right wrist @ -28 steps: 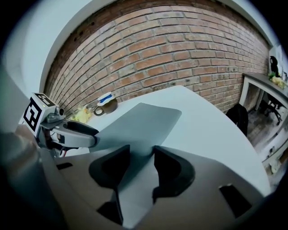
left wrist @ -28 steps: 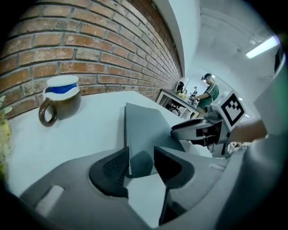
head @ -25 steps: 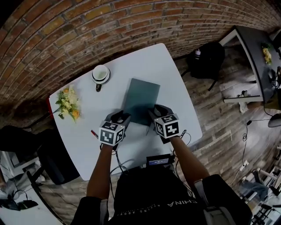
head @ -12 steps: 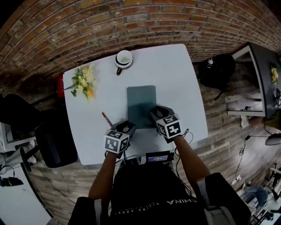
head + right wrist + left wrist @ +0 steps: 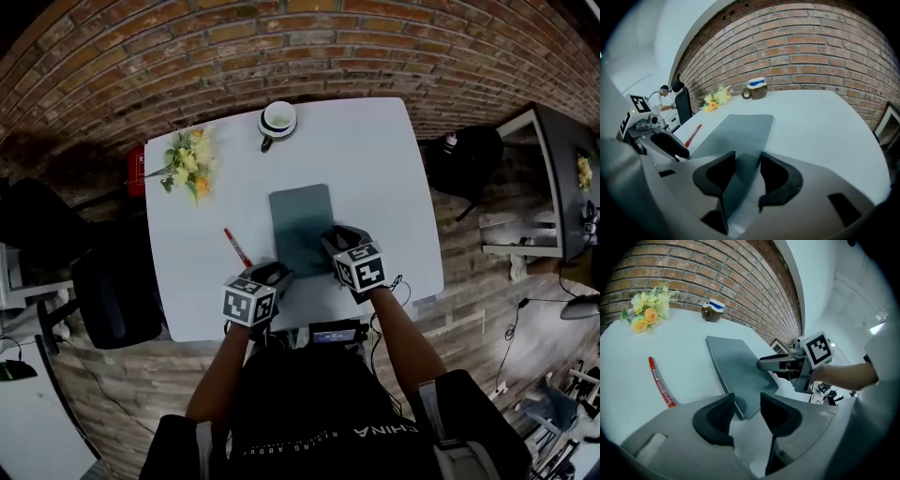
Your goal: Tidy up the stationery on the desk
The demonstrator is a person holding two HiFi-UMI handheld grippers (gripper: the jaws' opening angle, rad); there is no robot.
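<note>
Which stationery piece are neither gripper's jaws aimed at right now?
The slim red pen, lying on the white desk left of the flat grey-green notebook, whose near corners the left gripper and right gripper face.

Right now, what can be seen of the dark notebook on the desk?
The notebook is a thin, closed rectangle with a plain, matte grey-green cover, lying flat on the white table, roughly square to its edges. Its near-left corner sits between the parted jaws of the left gripper; its near-right corner fills the gap of the right gripper, grip unclear.
</note>
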